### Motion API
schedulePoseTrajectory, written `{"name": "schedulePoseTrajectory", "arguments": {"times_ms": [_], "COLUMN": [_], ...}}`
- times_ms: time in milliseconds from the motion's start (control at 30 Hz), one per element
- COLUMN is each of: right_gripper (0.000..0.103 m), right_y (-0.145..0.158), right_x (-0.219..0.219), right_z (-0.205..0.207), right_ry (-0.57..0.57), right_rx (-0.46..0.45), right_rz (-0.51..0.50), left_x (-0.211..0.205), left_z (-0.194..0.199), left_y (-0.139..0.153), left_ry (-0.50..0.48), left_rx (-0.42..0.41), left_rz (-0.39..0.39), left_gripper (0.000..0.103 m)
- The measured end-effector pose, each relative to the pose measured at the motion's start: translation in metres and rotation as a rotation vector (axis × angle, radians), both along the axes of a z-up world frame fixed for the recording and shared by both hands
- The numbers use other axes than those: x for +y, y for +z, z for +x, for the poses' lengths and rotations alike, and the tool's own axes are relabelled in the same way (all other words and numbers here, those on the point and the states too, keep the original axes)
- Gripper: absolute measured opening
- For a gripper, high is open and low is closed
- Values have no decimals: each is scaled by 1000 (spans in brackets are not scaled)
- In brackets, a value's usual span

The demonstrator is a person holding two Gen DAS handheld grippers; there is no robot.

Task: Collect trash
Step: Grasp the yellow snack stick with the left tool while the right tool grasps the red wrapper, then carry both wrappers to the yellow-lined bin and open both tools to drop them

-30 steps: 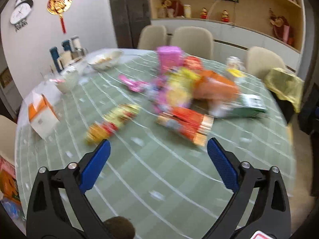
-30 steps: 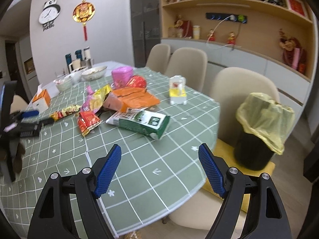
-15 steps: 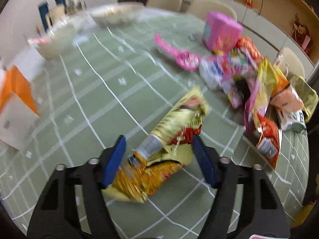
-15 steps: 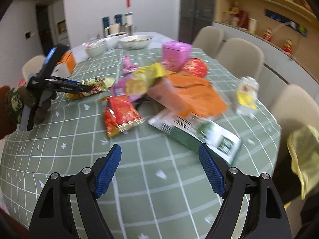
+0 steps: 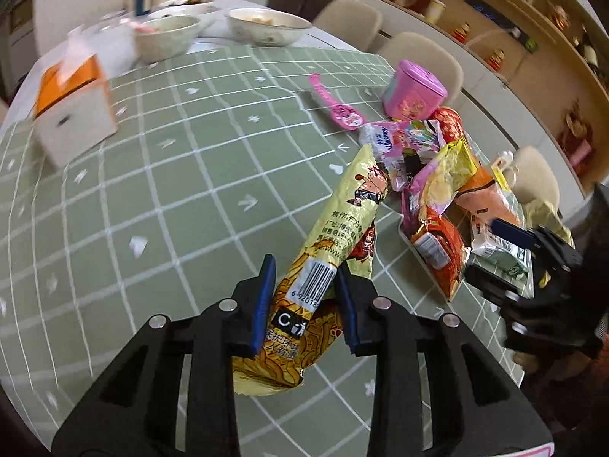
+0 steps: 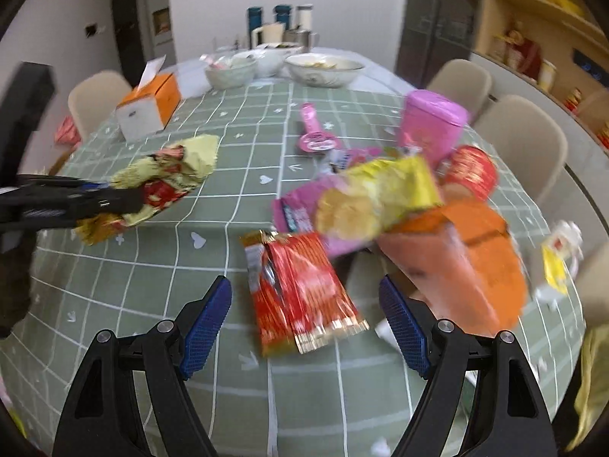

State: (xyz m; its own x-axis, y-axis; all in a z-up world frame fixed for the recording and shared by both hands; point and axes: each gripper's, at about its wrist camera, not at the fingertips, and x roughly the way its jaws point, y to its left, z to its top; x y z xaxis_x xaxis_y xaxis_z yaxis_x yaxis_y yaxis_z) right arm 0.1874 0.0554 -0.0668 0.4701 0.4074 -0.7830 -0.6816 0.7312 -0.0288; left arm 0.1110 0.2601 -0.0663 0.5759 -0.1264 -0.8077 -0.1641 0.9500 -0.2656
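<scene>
Bright, fisheye-warped, motion-blurred edges.

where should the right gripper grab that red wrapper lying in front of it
Take the red wrapper across its narrow width near the crimped gold end facing the right gripper, coming from above and the near side. It lies flat, lengthwise towards the open jaws, and that end is clear of the yellow bag and the pile behind.

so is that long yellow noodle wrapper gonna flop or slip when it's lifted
Likely floppy: the yellow wrapper is thin crinkled film and looks empty. It should be light. The glossy surface may slip, though the left claw is closing around its barcode end, and the textured pads should help.
</scene>
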Motion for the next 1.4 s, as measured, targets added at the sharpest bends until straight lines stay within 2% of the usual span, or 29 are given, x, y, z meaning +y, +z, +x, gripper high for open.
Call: {"name": "schedulePoseTrajectory", "arguments": {"times_ms": [133,267,367,600,800,1000,1067,1233,1400], "right_gripper": [68,47,35,35,35,35,35,35,35], "right_y": [-13,-19,-3,57,88,103,105,103,93], "right_x": [16,10,-5,-87,-195,-312,-347,-445,-524], "right_z": [19,30,25,12,19,22,23,24,22], "right_ry": [37,59,52,17,-94,-255,-311,-470,-592], "right_rx": [32,156,154,50,-14,-109,-122,-163,-191], "right_rz": [-36,-1,46,155,205,198,204,207,192], "left_x": [-3,-9,-17,-76,-168,-287,-338,-452,-555], "left_z": [-21,-36,-40,-21,16,73,99,154,199], "left_y": [9,22,34,71,100,120,125,120,102], "left_ry": [41,60,72,57,-12,-200,-291,-505,-646], "left_rx": [-22,-53,-73,-151,-216,-275,-288,-276,-224], "left_rz": [-12,-9,7,30,21,-6,-17,-72,-99], "left_gripper": [29,29,29,29,29,29,29,29,29]}}
